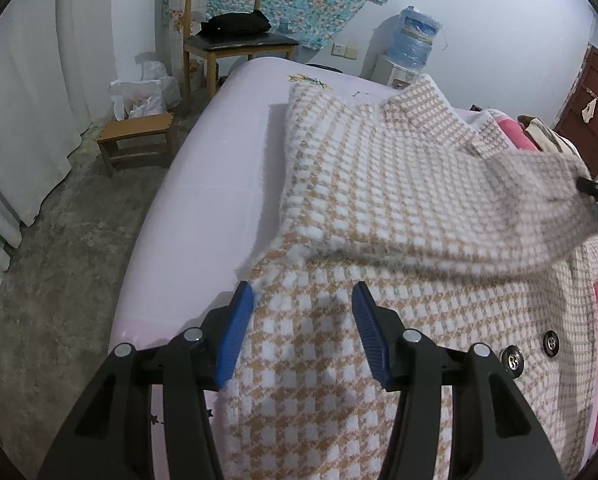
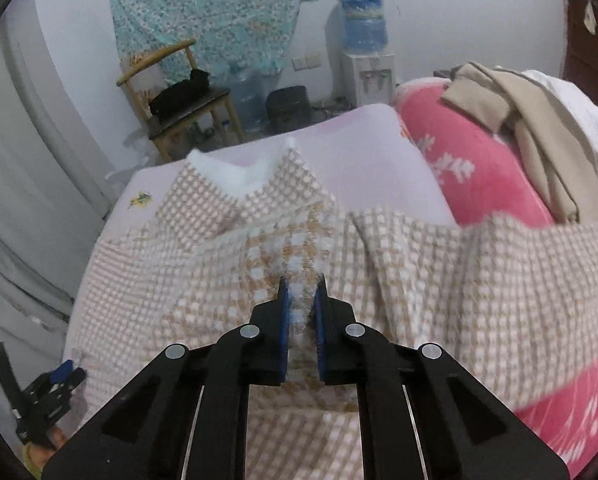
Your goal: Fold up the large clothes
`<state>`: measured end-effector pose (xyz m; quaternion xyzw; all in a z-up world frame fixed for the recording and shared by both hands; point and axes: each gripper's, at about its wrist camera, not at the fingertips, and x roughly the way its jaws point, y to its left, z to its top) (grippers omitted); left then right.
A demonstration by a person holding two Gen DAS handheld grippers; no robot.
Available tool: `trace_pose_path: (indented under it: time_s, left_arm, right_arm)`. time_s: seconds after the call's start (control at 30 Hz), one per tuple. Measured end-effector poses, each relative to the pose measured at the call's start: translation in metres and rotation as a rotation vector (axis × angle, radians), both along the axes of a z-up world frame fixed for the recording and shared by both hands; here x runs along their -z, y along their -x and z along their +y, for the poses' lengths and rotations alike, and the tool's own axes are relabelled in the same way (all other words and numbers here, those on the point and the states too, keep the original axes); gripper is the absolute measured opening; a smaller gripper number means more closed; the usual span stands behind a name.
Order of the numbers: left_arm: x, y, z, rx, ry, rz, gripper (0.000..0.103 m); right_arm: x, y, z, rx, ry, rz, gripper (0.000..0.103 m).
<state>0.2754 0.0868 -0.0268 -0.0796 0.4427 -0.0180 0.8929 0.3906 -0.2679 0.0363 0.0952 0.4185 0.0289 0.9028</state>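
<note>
Houndstooth coat (image 1: 399,208) in tan and white lies spread over the pale pink bed (image 1: 219,184), filling the centre and right of the left wrist view, its collar toward the upper right and two metal buttons (image 1: 513,360) at the lower right. At the bottom centre of that frame the left gripper (image 1: 303,300) stands with its jaws wide apart, straddling the near edge of the coat, whose fabric runs between the blue pads (image 1: 235,336); whether they touch it is unclear. A raised, blurred fold of the coat crosses the right side of that frame. In the right wrist view the right gripper (image 2: 302,292), at lower centre, has its jaws drawn narrow, pinching a ridge of coat fabric between them. A pink floral blanket (image 2: 459,168) lies at the right.
</note>
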Motion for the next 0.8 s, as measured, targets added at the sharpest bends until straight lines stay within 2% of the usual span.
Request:
trace_pose_path:
  time_s: [0.07, 0.17, 0.27, 0.33, 0.37, 0.47, 0.6, 0.73, 0.8]
  left_arm:
    - [0.001, 0.000, -0.001, -0.002, -0.003, 0.000, 0.051]
    - [0.001, -0.001, -0.002, 0.004, -0.009, 0.000, 0.051]
    - [-0.001, 0.000, 0.000, 0.012, 0.003, 0.000, 0.051]
    - [-0.007, 0.004, 0.004, 0.014, 0.019, 0.006, 0.051]
    - [-0.011, 0.008, 0.006, 0.013, 0.023, 0.009, 0.051]
    - [-0.033, 0.029, 0.018, 0.017, 0.023, -0.019, 0.051]
    - [-0.064, 0.048, 0.029, 0.016, -0.015, -0.055, 0.051]
    - [-0.082, 0.037, 0.020, 0.044, 0.020, -0.078, 0.051]
    - [-0.085, 0.023, 0.007, 0.069, 0.032, -0.084, 0.051]
  right_arm:
    - [0.022, -0.014, -0.001, -0.007, 0.008, 0.054, 0.009]
    - [0.047, -0.013, -0.016, -0.013, 0.035, 0.087, 0.011]
    - [0.064, -0.016, -0.026, 0.000, 0.026, 0.129, 0.017]
    - [0.061, -0.010, -0.032, 0.019, 0.025, 0.121, 0.027]
    - [0.057, -0.006, -0.034, 0.028, 0.029, 0.108, 0.028]
    - [0.038, 0.013, -0.040, 0.034, 0.056, 0.055, 0.029]
    - [0.027, 0.027, -0.039, -0.020, 0.028, 0.017, 0.029]
    - [0.046, 0.021, -0.016, -0.108, 0.036, 0.042, 0.029]
    - [0.065, 0.014, -0.007, -0.118, 0.062, 0.092, 0.029]
